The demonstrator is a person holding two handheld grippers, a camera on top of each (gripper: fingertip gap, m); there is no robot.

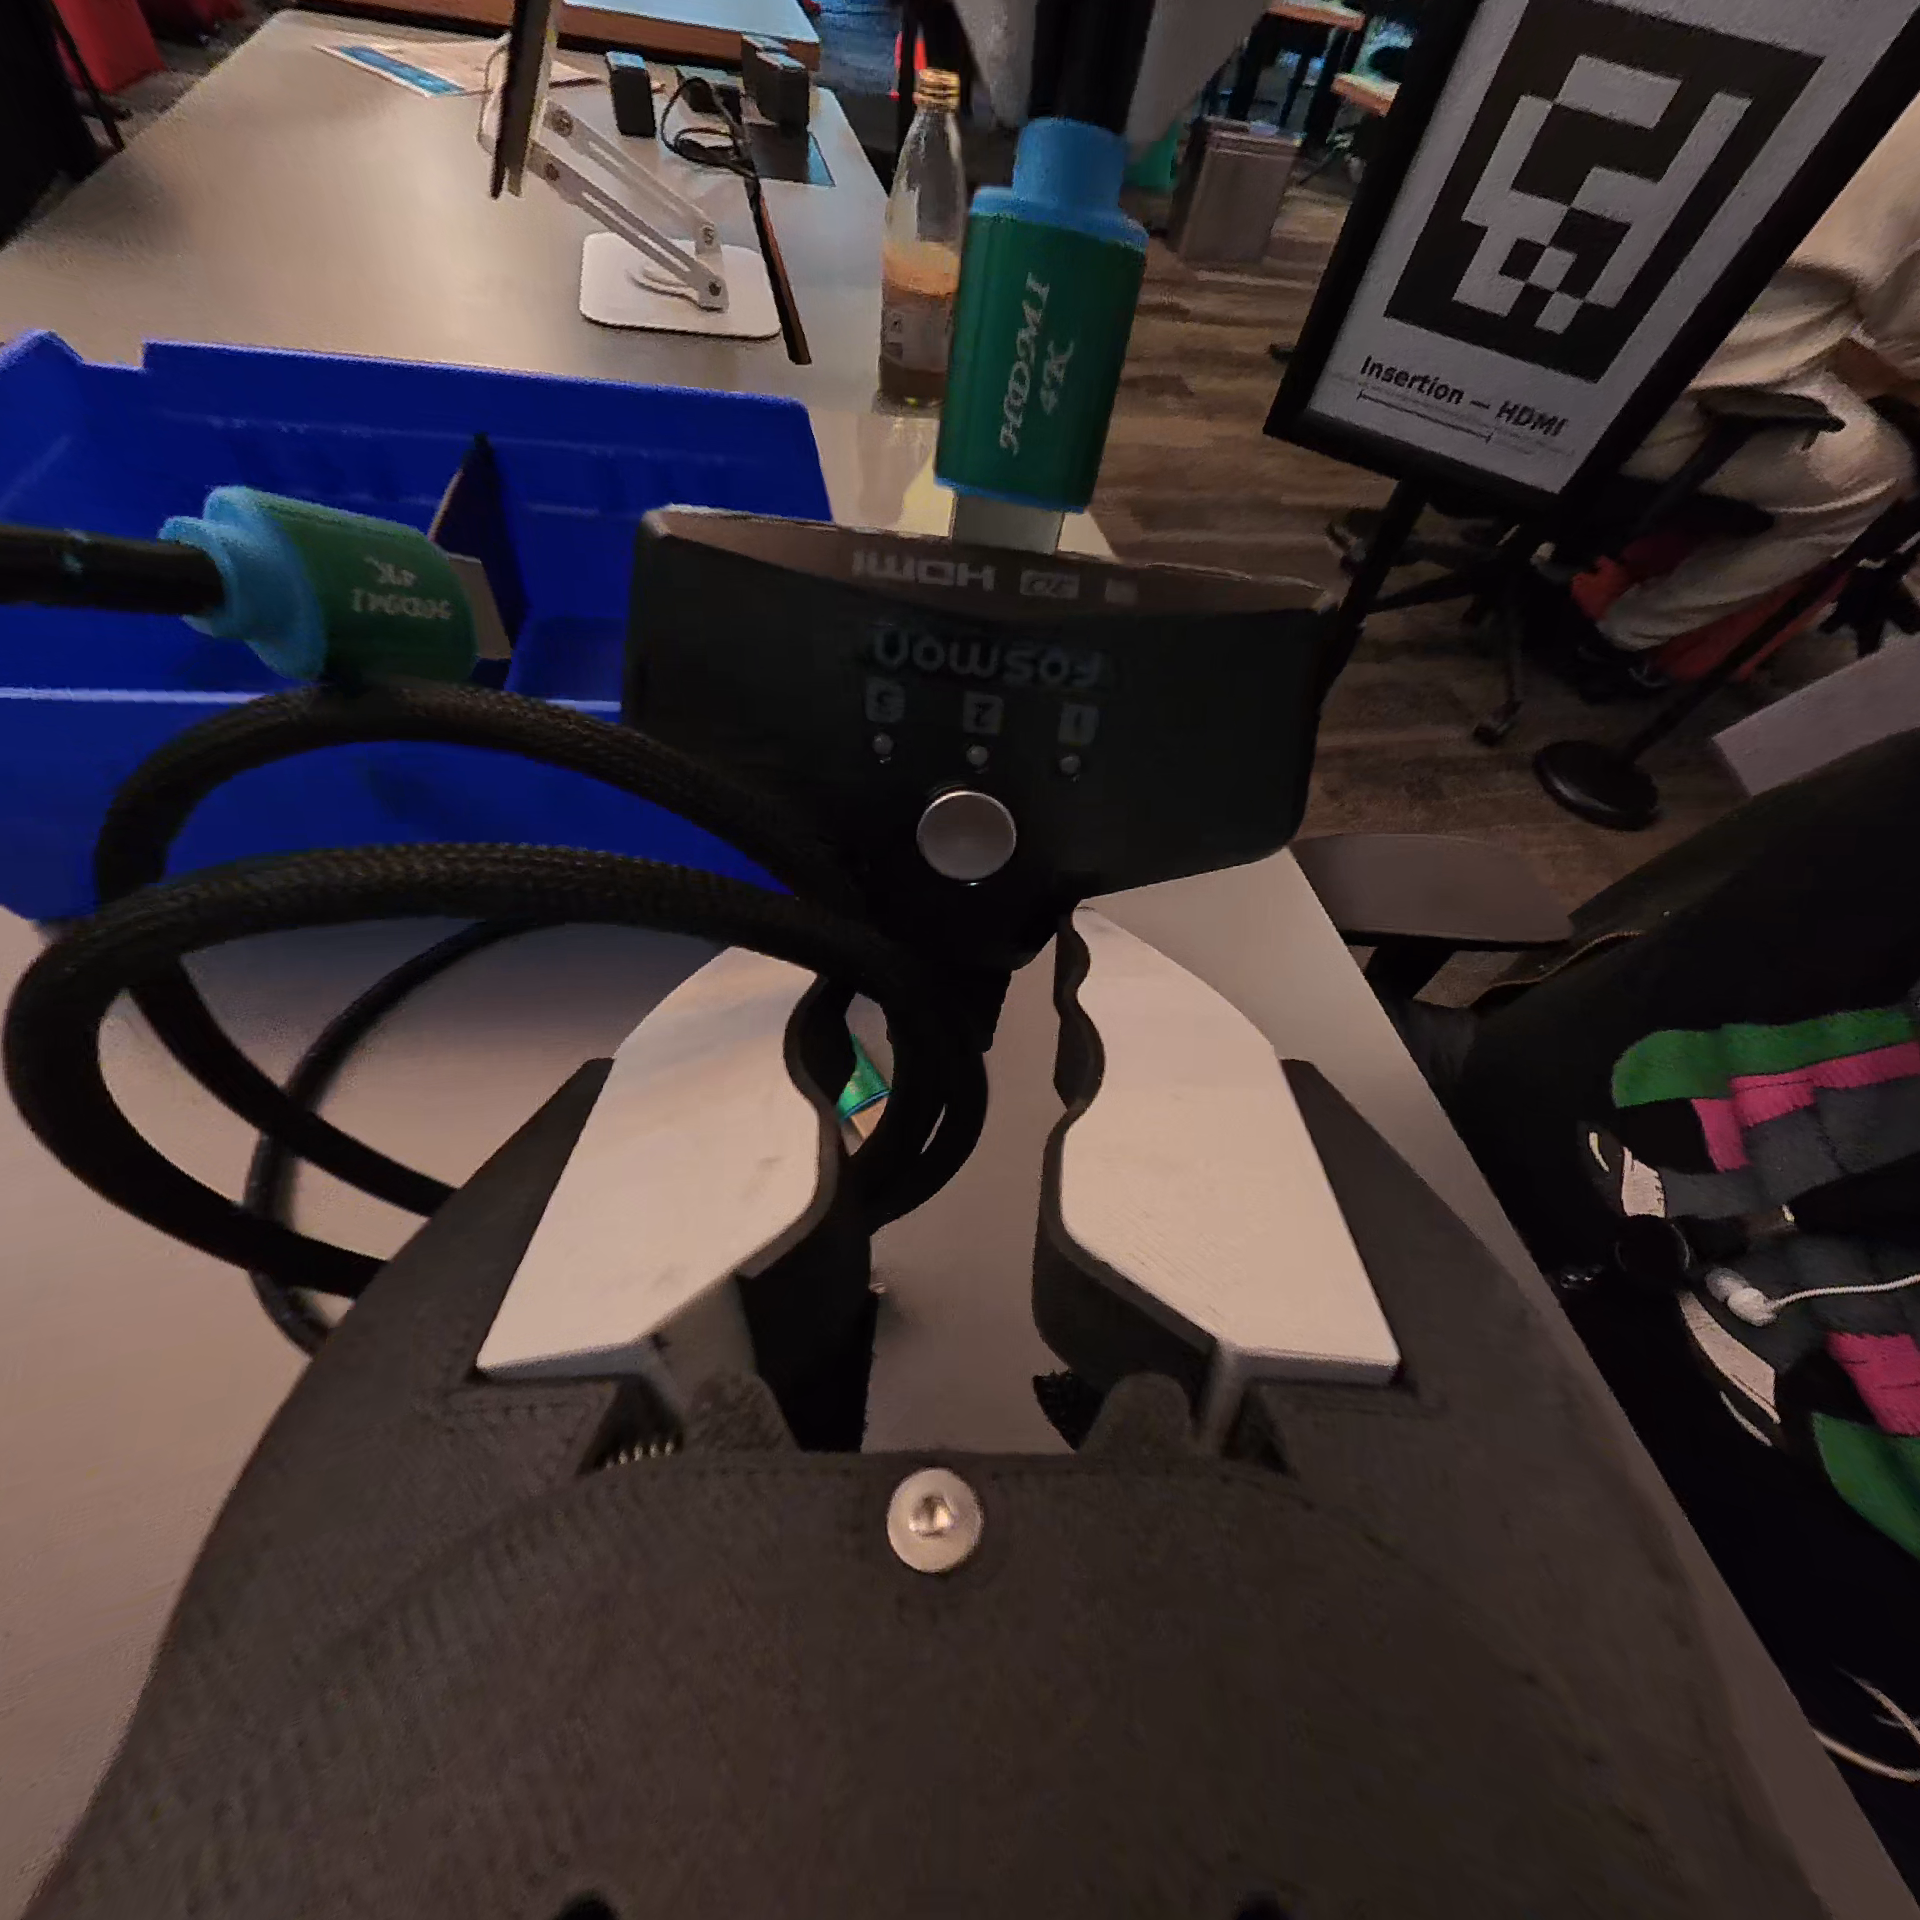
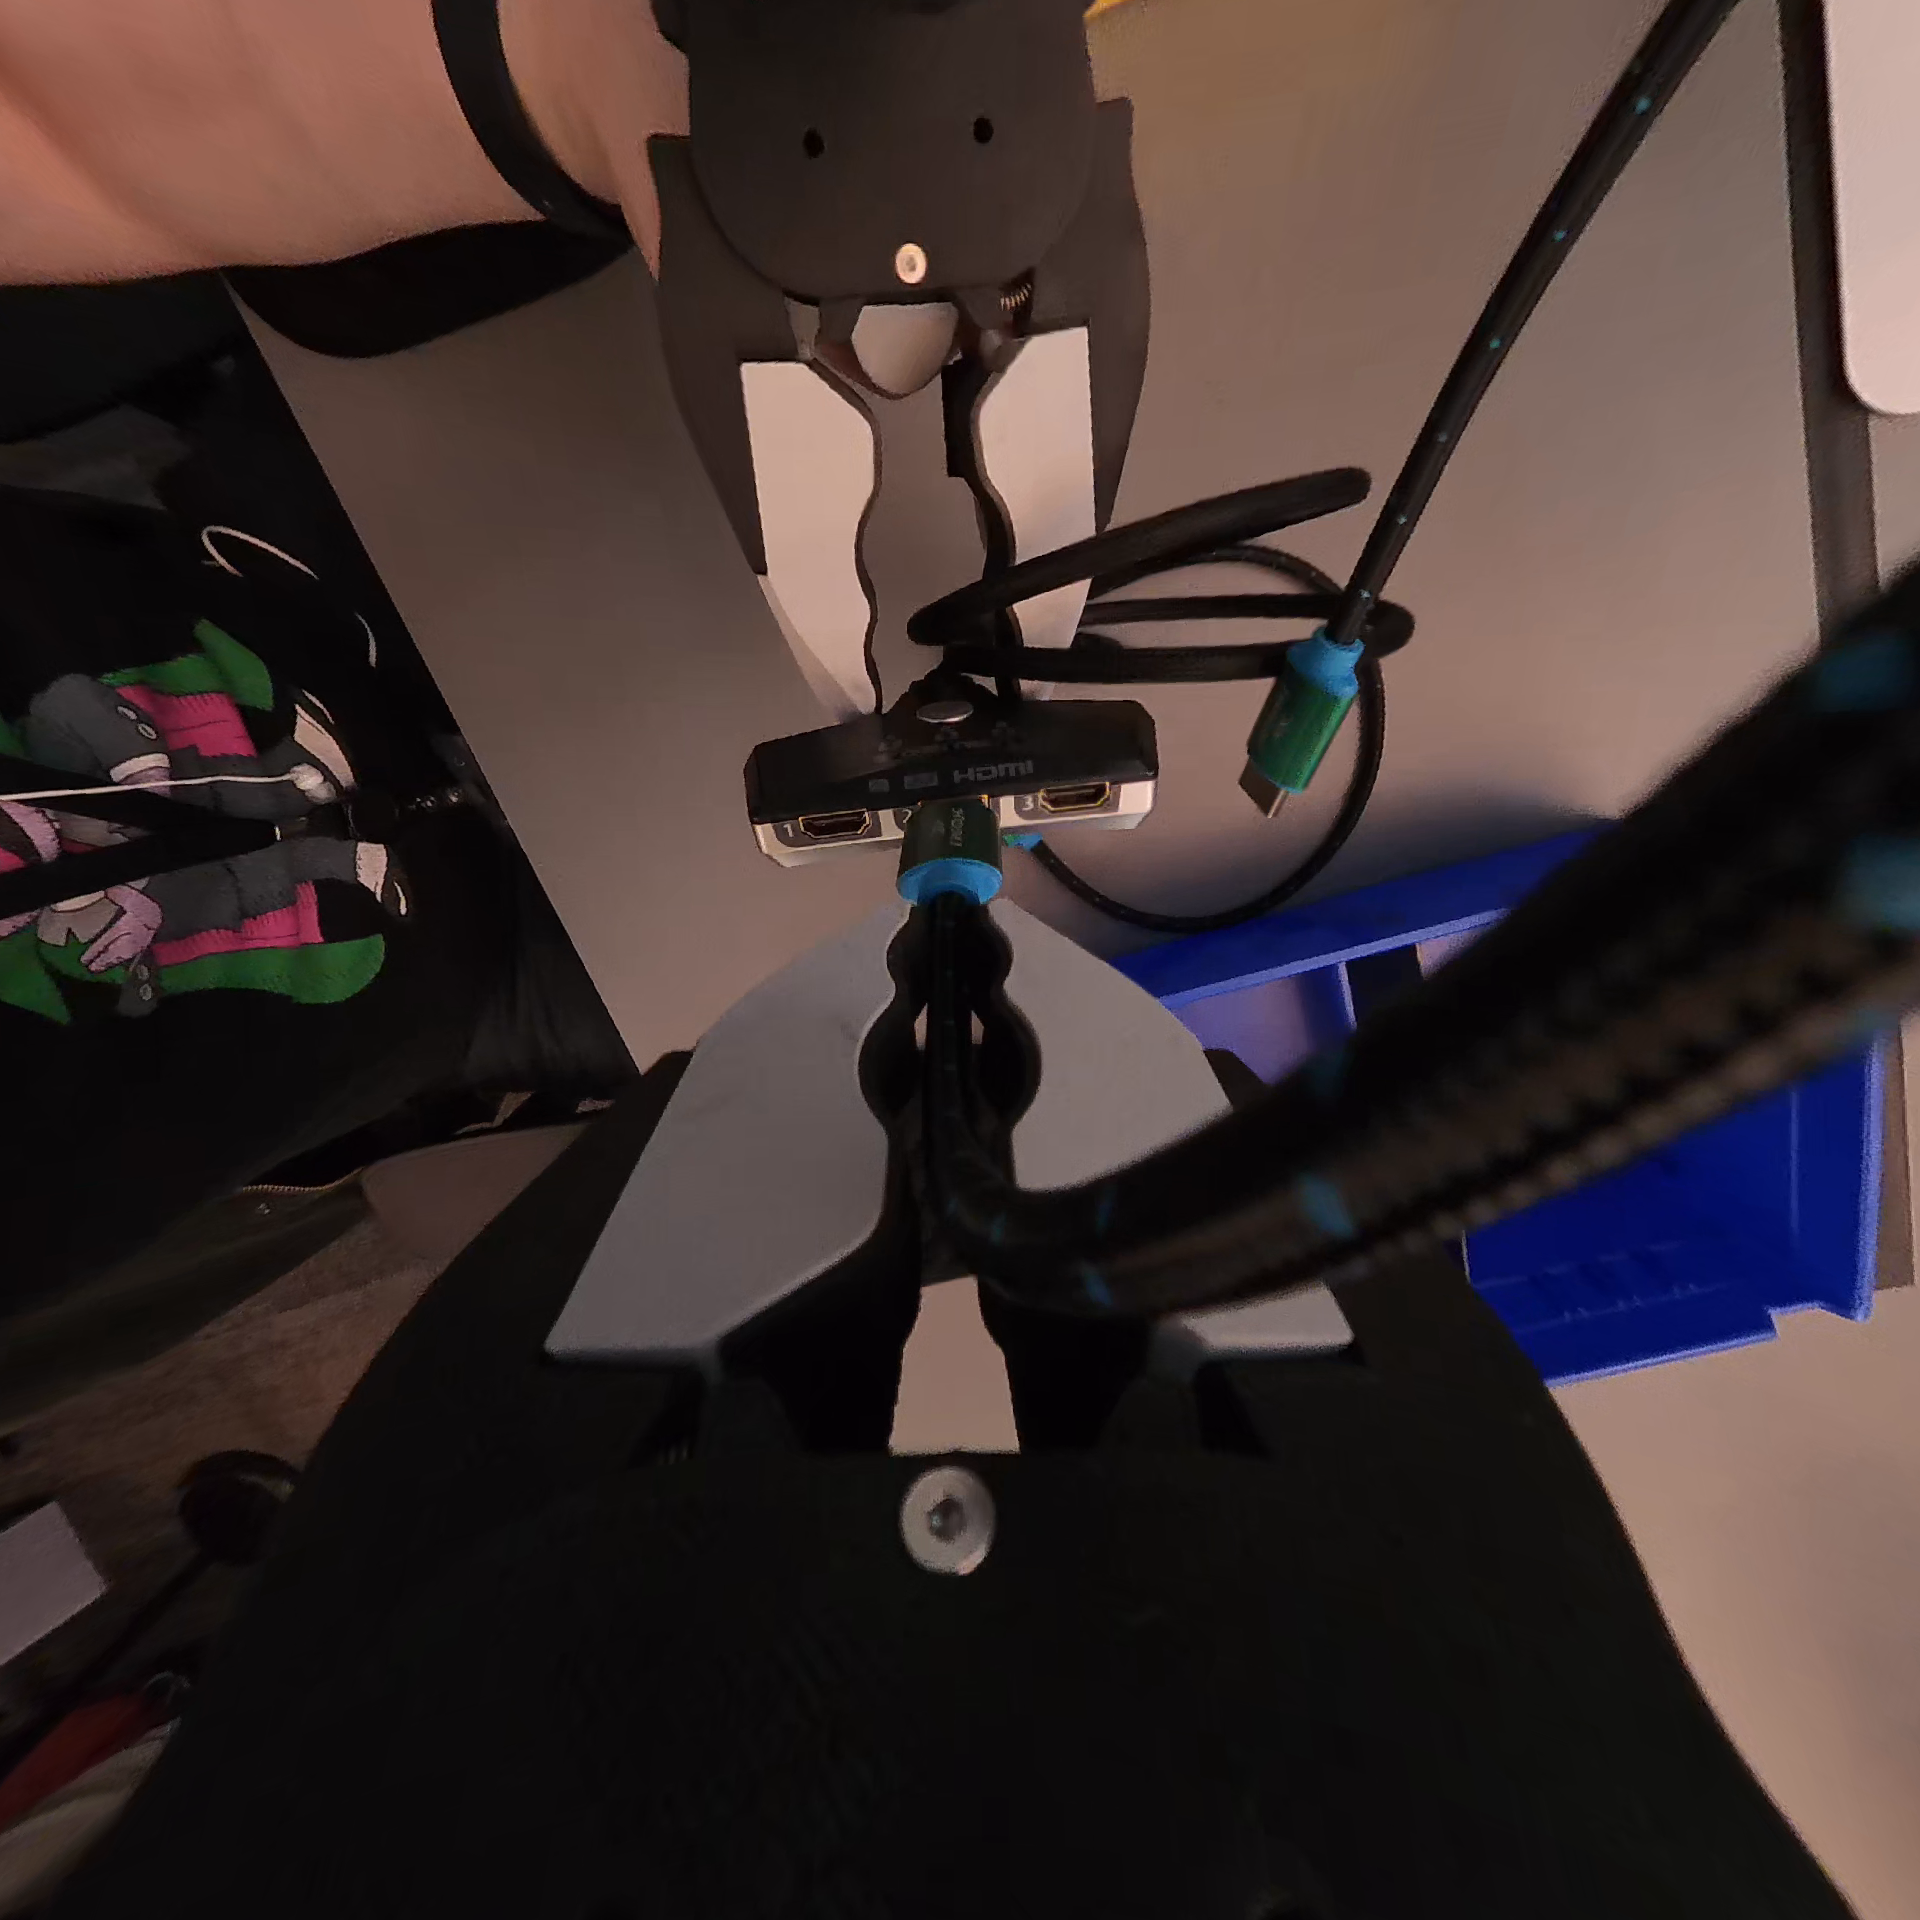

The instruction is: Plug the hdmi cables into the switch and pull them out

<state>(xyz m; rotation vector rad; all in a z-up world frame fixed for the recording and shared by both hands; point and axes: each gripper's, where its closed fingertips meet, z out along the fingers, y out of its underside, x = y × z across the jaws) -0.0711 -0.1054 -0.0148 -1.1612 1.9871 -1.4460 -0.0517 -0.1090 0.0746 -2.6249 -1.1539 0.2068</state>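
Switch front and centre in my left wrist view, black box with a round silver button, lifted off the grey table and pinched at its near end by my left gripper. Fingers are clenched tight there, where the switch's own braided lead leaves the box and loops off to the left.

Over to the right wrist view: my right gripper is clamped on the cable just behind a green plug with a blue collar. That plug sits in the middle port. How deep, I can't tell; from the left side a strip of bare metal shows between plug and box. Ports either side are open.

A second green plug hangs loose to the right of the switch, touching nothing. Blue bin sits on the table beyond it. Back in the left view, a glass bottle stands behind the switch, and a framed marker sign stands off the table edge.
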